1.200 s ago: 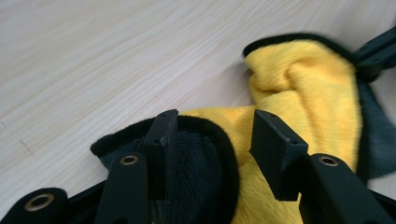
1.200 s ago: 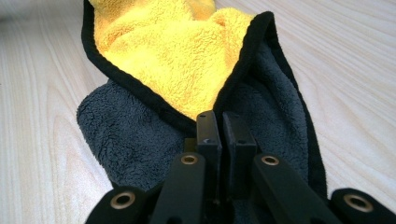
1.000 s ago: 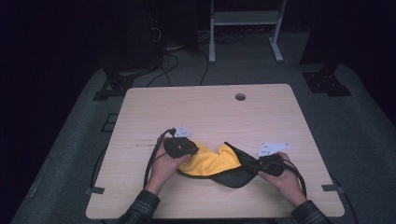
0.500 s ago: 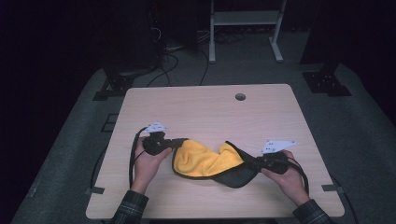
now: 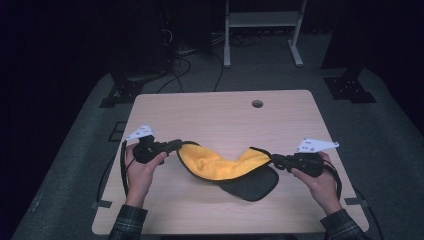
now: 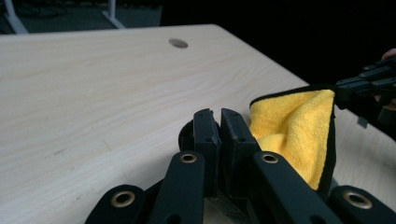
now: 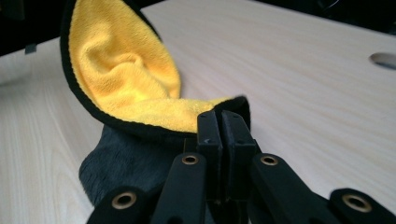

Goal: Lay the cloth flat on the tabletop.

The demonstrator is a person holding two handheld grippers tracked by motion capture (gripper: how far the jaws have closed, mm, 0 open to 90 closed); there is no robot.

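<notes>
We have both tongs clenched on the cloth (image 5: pixel 225 167): the left tongs (image 5: pixel 176 146) pinch its left edge, their jaws having just been closing onto the hem, and the right tongs (image 5: pixel 276 159) pinch the opposite corner, jaws pressed flat together on the black trim. In the left gripper view the left tongs (image 6: pixel 220 122) hold only a thin margin of hem, with the yellow pile of the cloth (image 6: pixel 294 135) bulging just beside them; in the right gripper view the right tongs (image 7: pixel 222 122) likewise bite a narrow lip of the cloth (image 7: pixel 126 79). The main risk, in our judgement, is slip: if we pull the two holds apart too briskly, the shallow bite on either side may let the hem escape and that end would drop. A second risk is drag, since the dark lower fold rests on the counter (image 5: pixel 215 112) and could catch or bunch as the ends rise unevenly. The cloth hangs as a sagging band between the tongs, yellow face up, its middle touching the counter near the front edge, well apart from the hole (image 5: pixel 257 104).
</notes>
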